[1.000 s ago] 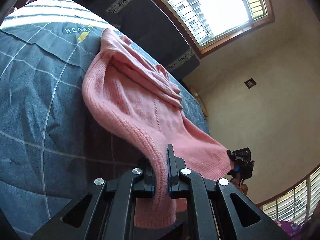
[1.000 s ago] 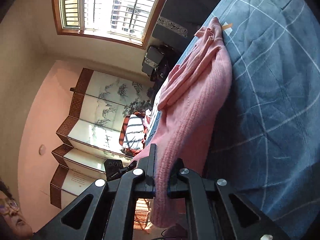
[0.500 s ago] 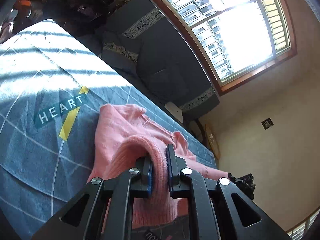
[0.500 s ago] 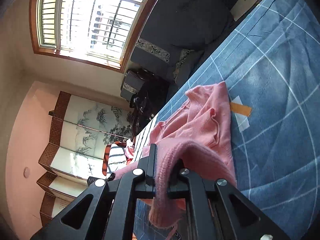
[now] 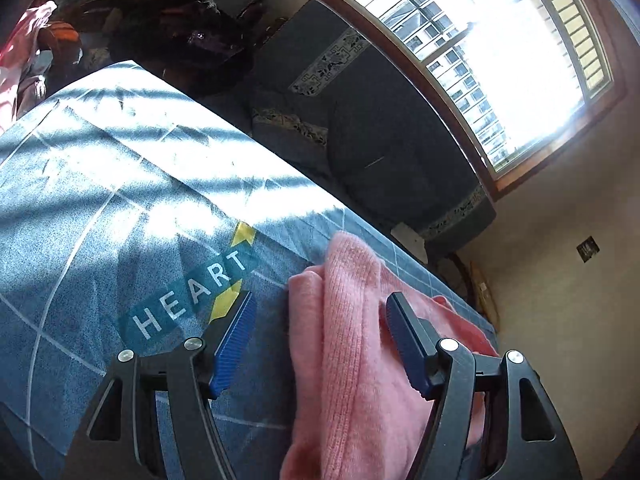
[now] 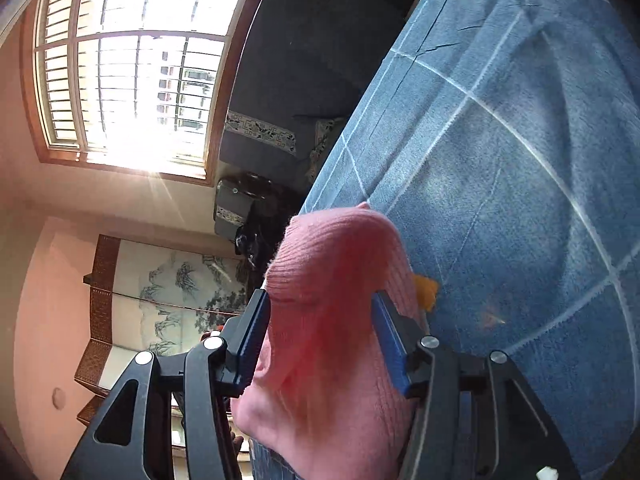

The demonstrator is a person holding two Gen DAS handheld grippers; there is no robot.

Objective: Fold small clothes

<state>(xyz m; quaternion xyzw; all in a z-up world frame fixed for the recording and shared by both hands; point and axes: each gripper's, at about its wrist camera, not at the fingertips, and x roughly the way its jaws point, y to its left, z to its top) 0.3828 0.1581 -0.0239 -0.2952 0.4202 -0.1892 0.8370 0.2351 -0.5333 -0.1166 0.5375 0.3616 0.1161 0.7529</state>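
Pink knit sweater (image 5: 348, 360), folded over on itself, lies on a blue bedspread (image 5: 100, 220) marked with thin white grid lines and a teal label reading HEART (image 5: 188, 294). Left gripper (image 5: 318, 320): its jaws have just been opening and now stand apart; the folded edge of the sweater lies between them, clear of the ribbed blue pad (image 5: 234, 344) on the label side and close against the opposite pad. Right gripper (image 6: 320, 316): its jaws have likewise just been opening; a rounded hump of the same sweater (image 6: 332, 320) fills the gap between the blue pads (image 6: 252, 340), though whether they press on it cannot be told. Beside this hump an orange tape mark (image 6: 426, 288) shows on the bedspread. Behind, a dark sofa (image 5: 380, 128) sits beneath a bright barred window (image 5: 500, 52).
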